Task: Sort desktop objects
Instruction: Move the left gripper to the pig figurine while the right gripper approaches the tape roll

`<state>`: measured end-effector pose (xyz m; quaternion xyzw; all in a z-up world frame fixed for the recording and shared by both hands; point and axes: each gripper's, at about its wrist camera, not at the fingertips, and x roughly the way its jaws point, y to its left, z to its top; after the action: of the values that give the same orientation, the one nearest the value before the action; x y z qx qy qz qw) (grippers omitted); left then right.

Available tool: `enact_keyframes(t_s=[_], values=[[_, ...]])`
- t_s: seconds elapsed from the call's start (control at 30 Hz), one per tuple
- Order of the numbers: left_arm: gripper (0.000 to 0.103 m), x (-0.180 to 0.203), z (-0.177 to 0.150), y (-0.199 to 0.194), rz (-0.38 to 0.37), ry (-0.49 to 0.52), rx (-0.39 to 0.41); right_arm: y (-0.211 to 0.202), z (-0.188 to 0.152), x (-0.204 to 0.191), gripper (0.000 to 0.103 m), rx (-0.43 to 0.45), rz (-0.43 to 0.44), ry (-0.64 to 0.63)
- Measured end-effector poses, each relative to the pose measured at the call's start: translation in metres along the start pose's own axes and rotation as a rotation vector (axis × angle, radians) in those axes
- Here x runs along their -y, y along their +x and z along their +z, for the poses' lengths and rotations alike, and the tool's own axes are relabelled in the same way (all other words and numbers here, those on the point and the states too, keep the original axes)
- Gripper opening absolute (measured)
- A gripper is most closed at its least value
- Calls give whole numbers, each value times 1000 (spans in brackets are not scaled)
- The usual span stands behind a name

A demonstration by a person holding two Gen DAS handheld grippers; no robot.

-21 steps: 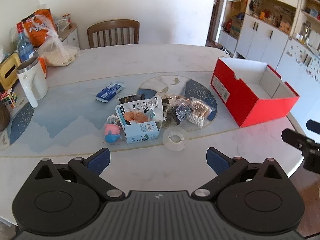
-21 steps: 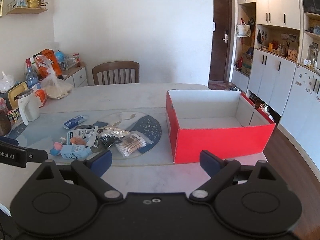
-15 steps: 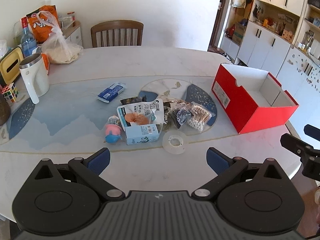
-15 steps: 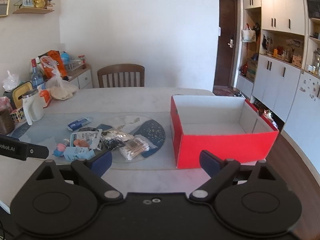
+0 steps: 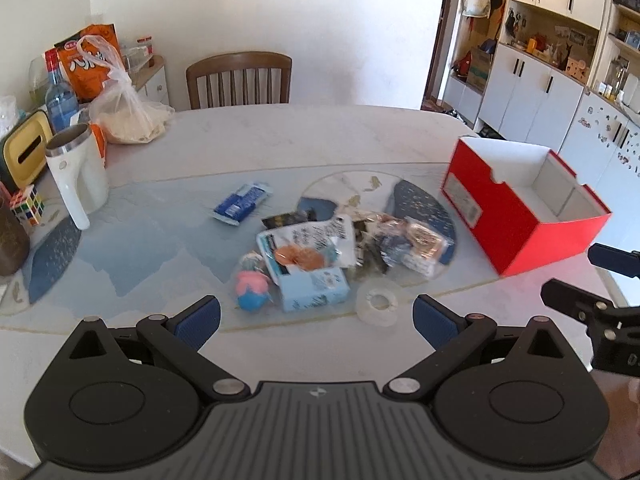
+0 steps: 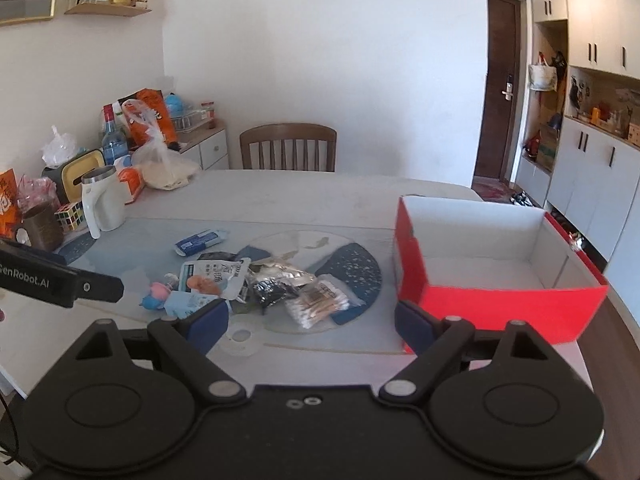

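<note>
A pile of small items lies mid-table: a light blue snack box [image 5: 312, 264], a pink and blue toy [image 5: 251, 288], a clear tape roll [image 5: 378, 305], a cotton swab bag [image 6: 320, 300], dark packets [image 6: 272, 290] and a blue packet [image 5: 242, 203]. An open, empty red box [image 5: 520, 200] stands to the right [image 6: 492, 276]. My left gripper [image 5: 316, 316] is open and empty, above the near table edge before the pile. My right gripper [image 6: 312, 322] is open and empty, near the table's front edge between pile and red box.
A white jug [image 5: 78, 172], Rubik's cube [image 5: 27, 205], yellow tissue box [image 5: 26, 152], water bottle and food bags [image 5: 120, 108] crowd the table's left end. A wooden chair [image 5: 240, 80] stands behind the table. White cabinets [image 5: 540, 96] line the right wall.
Both grippers have drawn back and tilted up a little, so the table looks farther away. Both stay open and empty. No object on the table has moved.
</note>
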<state>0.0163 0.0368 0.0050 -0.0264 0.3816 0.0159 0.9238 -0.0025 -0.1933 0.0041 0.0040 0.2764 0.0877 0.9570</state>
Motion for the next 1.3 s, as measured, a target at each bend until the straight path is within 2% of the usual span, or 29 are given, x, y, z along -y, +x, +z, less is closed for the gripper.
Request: enact_keyframes(t_s=[0.23,0.63,0.7,0.93,1.13,1.2,1.3], values=[[103,-24,2,34,15,31,-16,29,-4,-24,86,-38,21,-42],[102,-67,-3,95,54,4,-69,88,-22,-52,84,-132,10,-83],[99,-71,-4,101,59,3,-80,96,-24,-56,83,-146,8,-94],[92,-75,-9,122,58,33,-103,120,-27,-67,83,-184,11,-129],[91,-71,-10,136,28,59,-109,142,-32,-71,82,-218,8,-141],[91,-67,-10,139,23,78,-104,150,-35,-72,76,-234,5,-147],[84,-66,-10,144,4,84,-102,159,-38,-74,75,-251,2,-150]])
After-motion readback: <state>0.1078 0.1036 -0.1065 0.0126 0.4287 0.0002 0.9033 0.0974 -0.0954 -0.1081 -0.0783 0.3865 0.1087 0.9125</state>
